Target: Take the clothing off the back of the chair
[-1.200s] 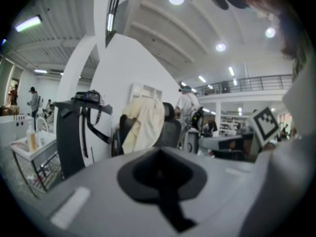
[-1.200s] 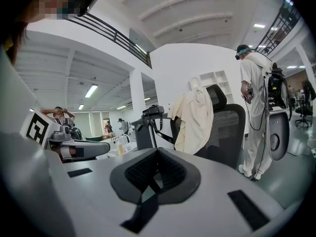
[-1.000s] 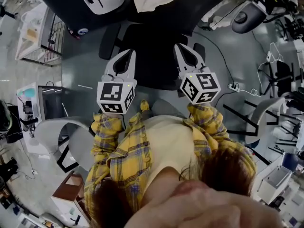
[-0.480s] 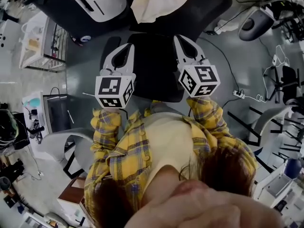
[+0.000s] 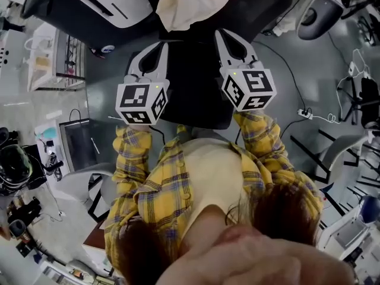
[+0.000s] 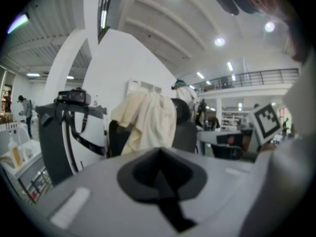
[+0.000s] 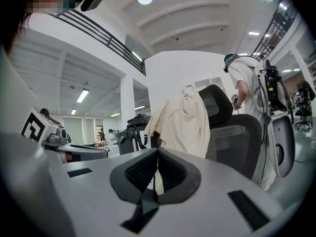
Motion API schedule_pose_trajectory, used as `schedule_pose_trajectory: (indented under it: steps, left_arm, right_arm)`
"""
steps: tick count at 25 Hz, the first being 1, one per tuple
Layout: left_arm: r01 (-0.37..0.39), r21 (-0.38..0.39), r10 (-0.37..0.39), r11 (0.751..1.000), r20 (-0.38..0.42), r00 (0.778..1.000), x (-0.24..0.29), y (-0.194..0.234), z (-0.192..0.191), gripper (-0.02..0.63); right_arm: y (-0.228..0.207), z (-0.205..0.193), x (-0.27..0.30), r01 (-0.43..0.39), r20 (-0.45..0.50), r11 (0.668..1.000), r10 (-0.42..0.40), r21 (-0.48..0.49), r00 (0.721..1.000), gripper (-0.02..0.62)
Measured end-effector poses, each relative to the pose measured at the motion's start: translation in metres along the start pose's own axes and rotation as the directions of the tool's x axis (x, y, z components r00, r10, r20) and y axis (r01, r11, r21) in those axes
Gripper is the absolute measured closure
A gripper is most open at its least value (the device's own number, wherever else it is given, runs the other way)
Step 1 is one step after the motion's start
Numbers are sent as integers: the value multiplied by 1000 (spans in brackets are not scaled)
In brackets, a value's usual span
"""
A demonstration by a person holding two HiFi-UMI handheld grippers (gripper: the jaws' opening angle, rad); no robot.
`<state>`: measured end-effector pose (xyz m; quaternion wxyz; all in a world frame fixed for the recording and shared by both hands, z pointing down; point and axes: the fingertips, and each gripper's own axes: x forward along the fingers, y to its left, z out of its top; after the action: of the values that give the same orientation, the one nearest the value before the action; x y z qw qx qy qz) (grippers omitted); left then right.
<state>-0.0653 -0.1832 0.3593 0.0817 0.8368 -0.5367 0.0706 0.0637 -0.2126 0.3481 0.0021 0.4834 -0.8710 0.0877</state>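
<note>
Left tongs [image 5: 159, 45] and right tongs [image 5: 222, 34], both shut and empty, face cream clothing [image 5: 190, 2] draped over the chair [image 5: 196, 88], top centre.

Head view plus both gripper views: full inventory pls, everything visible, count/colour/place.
chair: 1, black, mesh back, directly ahead of both grippers
garment: 1, cream, draped over the chair's back and headrest
machine: 1, white and black, beside the chair, upper left in the head view
power strip: 1, white, on the floor right of the chair, cable attached
other person: 1, white top, standing behind the chair
floor: grey, smooth
shirt: 1, yellow plaid, on the person holding the grippers
left hand-held gripper: 1, white with marker cube, jaws shut, empty, short of the chair
right hand-held gripper: 1, white with marker cube, jaws shut, empty, short of the chair
</note>
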Motion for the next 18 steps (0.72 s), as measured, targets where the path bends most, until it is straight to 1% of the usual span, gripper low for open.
schedule_pose_trajectory:
  steps: [4, 8, 12, 18]
  left_arm:
    - [15, 46, -16, 999, 16, 1000, 20, -3, 15, 600]
    - [53, 114, -58, 992, 41, 997, 42, -2, 29, 600]
    - [78, 132, -87, 988, 62, 994, 60, 14, 42, 600]
    - [68, 163, -81, 984, 75, 994, 95, 43, 61, 600]
  right_arm:
    - [-10, 2, 7, 7, 9, 1000, -7, 11, 1000, 581]
    - [-20, 10, 18, 59, 39, 998, -59, 16, 997, 581]
    - [-20, 20, 34, 96, 55, 995, -95, -1, 994, 580]
    - [-37, 33, 63, 134, 72, 991, -134, -4, 988, 580]
